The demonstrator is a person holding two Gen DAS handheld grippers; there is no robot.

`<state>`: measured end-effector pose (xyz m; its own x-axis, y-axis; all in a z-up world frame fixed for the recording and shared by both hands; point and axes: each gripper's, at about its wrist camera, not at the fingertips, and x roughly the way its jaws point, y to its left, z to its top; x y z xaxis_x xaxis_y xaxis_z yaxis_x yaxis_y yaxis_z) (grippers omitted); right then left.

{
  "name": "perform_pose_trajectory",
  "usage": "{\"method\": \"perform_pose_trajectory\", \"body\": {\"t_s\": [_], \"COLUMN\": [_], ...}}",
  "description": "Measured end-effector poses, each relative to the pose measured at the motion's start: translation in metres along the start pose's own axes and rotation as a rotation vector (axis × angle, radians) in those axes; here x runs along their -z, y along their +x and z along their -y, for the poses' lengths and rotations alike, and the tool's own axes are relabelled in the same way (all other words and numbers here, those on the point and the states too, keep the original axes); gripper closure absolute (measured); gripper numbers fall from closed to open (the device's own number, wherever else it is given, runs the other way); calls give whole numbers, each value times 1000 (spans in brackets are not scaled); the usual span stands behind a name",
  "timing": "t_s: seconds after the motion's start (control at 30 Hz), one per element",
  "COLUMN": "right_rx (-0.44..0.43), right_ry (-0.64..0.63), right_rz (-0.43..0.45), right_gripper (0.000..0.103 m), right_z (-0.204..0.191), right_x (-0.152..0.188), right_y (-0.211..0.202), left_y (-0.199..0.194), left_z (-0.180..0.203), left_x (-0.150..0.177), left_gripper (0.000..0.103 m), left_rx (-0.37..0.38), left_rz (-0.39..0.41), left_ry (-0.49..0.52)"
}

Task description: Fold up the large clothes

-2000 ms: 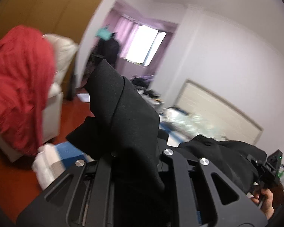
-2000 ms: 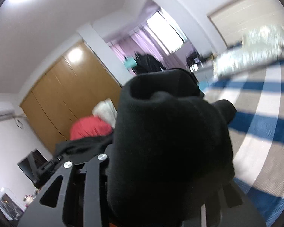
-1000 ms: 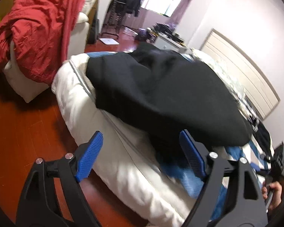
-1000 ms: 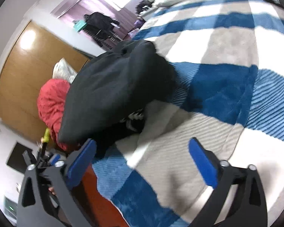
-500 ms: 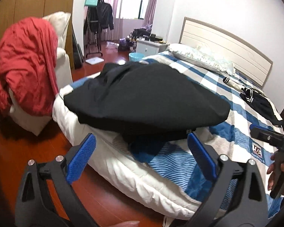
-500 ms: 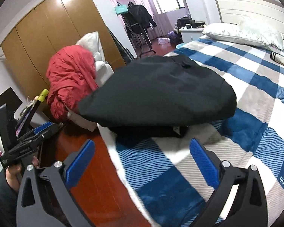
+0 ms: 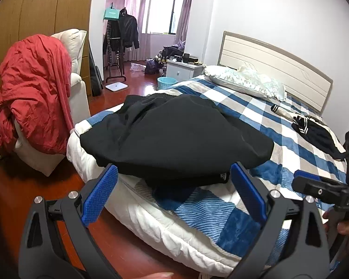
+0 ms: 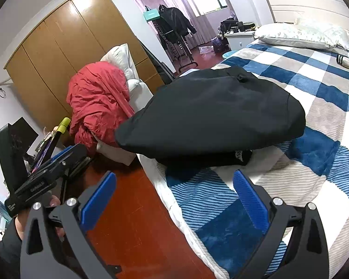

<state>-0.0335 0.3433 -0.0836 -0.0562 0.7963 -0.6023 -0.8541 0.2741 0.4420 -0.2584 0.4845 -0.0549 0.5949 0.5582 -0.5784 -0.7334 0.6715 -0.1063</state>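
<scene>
A large black garment point(image 7: 174, 137) lies folded in a mound at the near corner of the bed; it also shows in the right wrist view point(image 8: 211, 111). My left gripper point(image 7: 173, 190) is open and empty, held back from the bed's edge in front of the garment. My right gripper point(image 8: 174, 193) is open and empty, also back from the bed's edge. Each gripper shows in the other's view: the right one point(image 7: 323, 190) at the right edge, the left one point(image 8: 46, 169) at the left.
The bed carries a blue, white and grey checked blanket point(image 7: 288, 144), a pillow point(image 7: 244, 81) and another dark garment point(image 7: 318, 134). A red cloth point(image 7: 32, 93) hangs over a white armchair point(image 7: 79, 88). Red wooden floor point(image 7: 11, 200) lies below. A wooden wardrobe point(image 8: 65, 39) stands at the left.
Both grippers held the black garment up two seconds ago. They let it go onto the bed, opened, and drew back from the bed.
</scene>
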Motion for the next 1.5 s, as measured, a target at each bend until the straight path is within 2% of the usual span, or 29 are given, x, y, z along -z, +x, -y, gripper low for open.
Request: {"method": "perform_pose_trajectory", "body": {"t_s": [0.33,0.93,1.17,1.5], "right_rx": [-12,9,15,15], "right_ry": [-23,-7,-19,-29], "right_rz": [-1,42,85,95], "right_gripper": [5,5,5,5], "right_z": [-7,-3,-3,-5], "right_x": [-10,-16,-22,-25], "right_y": [10,8,-1,-6], "left_y": [7,5,6,7], "left_z": [2,5,3,5], "left_x": [-13,-24,-24,-16], "left_gripper": [8,8,8,8], "left_rx": [-18,-7,-6,-3], "left_rz": [12,34,25,11], "left_ry": [5,-4,-8,2]}}
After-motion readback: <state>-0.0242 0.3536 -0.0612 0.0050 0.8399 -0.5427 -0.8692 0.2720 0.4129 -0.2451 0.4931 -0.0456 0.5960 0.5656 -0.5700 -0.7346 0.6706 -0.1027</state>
